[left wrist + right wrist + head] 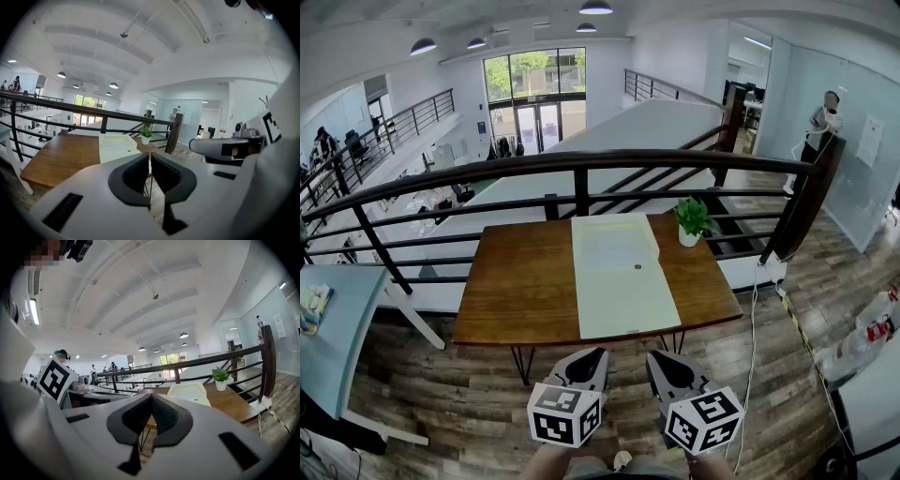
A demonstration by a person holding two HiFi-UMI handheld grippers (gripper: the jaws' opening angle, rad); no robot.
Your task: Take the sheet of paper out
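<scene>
I see a pale yellow-green folder lying flat at frame centre on the wooden surface, reaching its near edge. A paler sheet shows in its far half.

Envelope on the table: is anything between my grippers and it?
Nothing visible. The envelope lies flat, reaching the near edge of the table, straight ahead of the left gripper and right gripper. The potted plant stands beside its far right corner.
</scene>
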